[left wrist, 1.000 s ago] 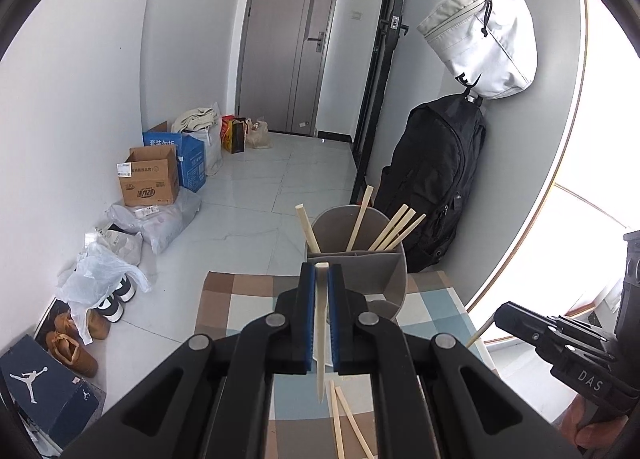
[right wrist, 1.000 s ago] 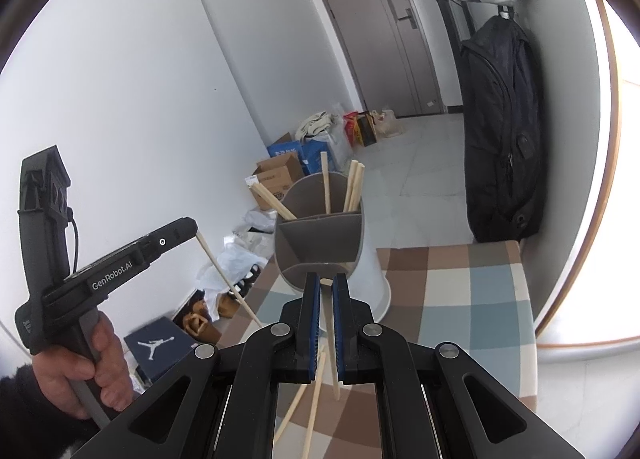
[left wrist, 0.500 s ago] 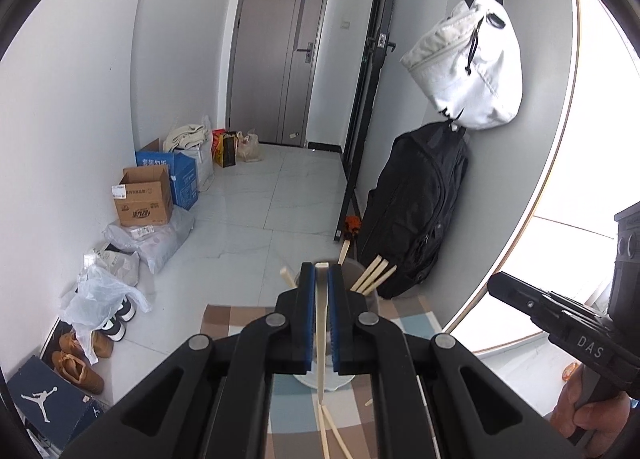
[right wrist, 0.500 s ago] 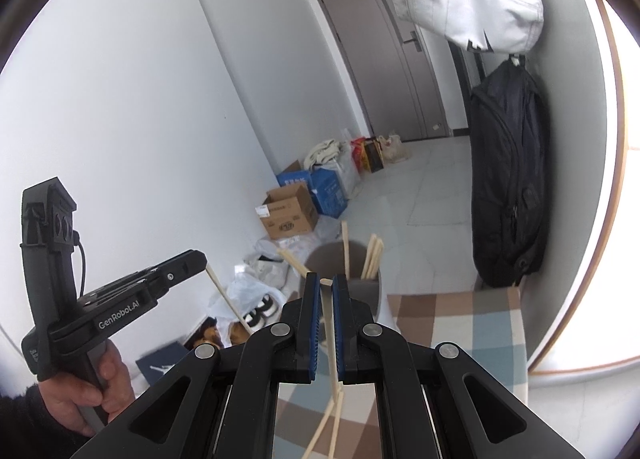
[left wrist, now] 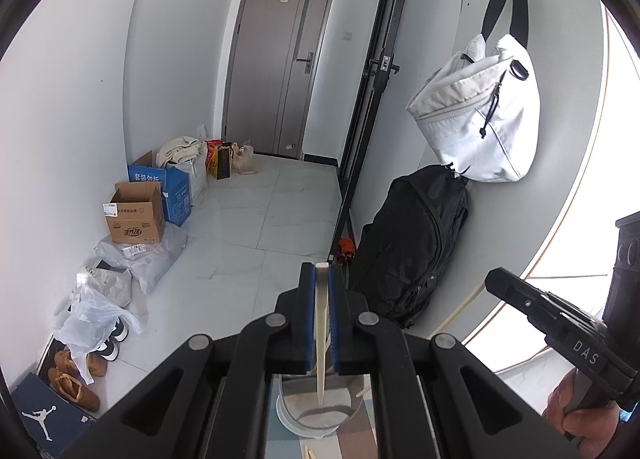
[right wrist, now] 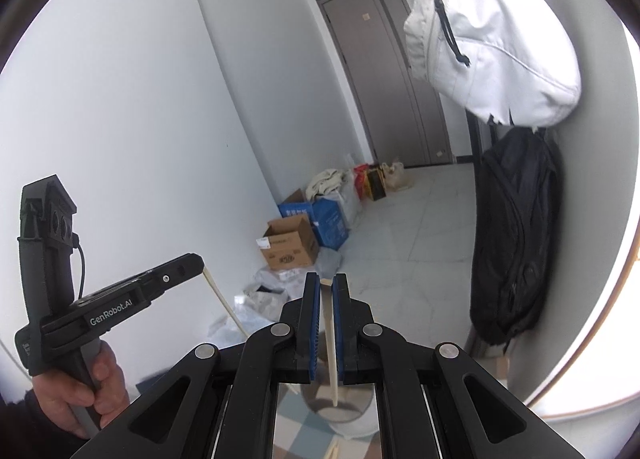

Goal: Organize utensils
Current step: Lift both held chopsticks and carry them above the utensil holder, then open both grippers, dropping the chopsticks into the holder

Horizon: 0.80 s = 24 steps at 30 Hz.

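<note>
My left gripper (left wrist: 321, 271) is shut on a pale wooden chopstick (left wrist: 321, 339) that hangs point down above the grey utensil holder (left wrist: 320, 415). My right gripper (right wrist: 326, 283) is shut on another chopstick (right wrist: 331, 355), also point down above the holder (right wrist: 348, 415). Both grippers are held high over the checked tablecloth (right wrist: 292, 419). Each gripper shows in the other's view: the right one (left wrist: 560, 323) with its chopstick trailing left, the left one (right wrist: 132, 295) with its chopstick trailing down. Loose chopsticks (left wrist: 309, 451) lie on the cloth.
A black backpack (left wrist: 412, 243) leans against the right wall under a hanging white bag (left wrist: 480, 119). Cardboard boxes (left wrist: 134, 215), plastic bags and shoes (left wrist: 76, 379) line the left wall. A grey door (left wrist: 280, 59) closes the far end of the hall.
Both grippers have risen with their chopsticks. The holder has dropped from the middle of each view to the bottom edge and looks smaller.
</note>
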Available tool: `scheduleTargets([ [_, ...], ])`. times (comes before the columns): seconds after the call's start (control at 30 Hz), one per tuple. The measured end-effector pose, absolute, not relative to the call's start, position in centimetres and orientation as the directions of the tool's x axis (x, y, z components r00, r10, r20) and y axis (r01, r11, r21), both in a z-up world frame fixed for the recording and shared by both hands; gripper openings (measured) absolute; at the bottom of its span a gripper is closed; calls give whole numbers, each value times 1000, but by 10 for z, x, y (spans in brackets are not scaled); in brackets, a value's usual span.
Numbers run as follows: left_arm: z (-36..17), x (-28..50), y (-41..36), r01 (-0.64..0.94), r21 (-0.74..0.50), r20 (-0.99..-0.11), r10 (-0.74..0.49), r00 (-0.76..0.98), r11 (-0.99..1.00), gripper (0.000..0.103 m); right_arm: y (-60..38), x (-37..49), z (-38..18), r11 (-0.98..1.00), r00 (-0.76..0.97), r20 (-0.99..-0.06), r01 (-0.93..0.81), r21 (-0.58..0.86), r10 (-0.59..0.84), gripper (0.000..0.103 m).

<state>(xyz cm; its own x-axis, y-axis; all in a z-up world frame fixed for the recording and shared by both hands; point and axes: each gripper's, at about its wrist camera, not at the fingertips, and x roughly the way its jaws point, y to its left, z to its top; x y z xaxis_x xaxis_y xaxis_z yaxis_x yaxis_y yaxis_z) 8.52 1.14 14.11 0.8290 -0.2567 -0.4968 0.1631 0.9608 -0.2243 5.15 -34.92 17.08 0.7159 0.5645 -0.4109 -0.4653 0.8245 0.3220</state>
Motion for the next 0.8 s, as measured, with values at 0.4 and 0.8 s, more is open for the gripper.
scheduleTargets([
  [0.4, 131, 127, 16, 168, -213, -513, -257, 819, 963, 2, -322, 104, 175, 829, 716, -417, -483, 282, 560, 5],
  [0.8, 101, 149, 16, 209, -225, -567, -302, 766, 952, 2, -304, 128, 139, 826, 679, -475, -501, 258, 560, 5],
])
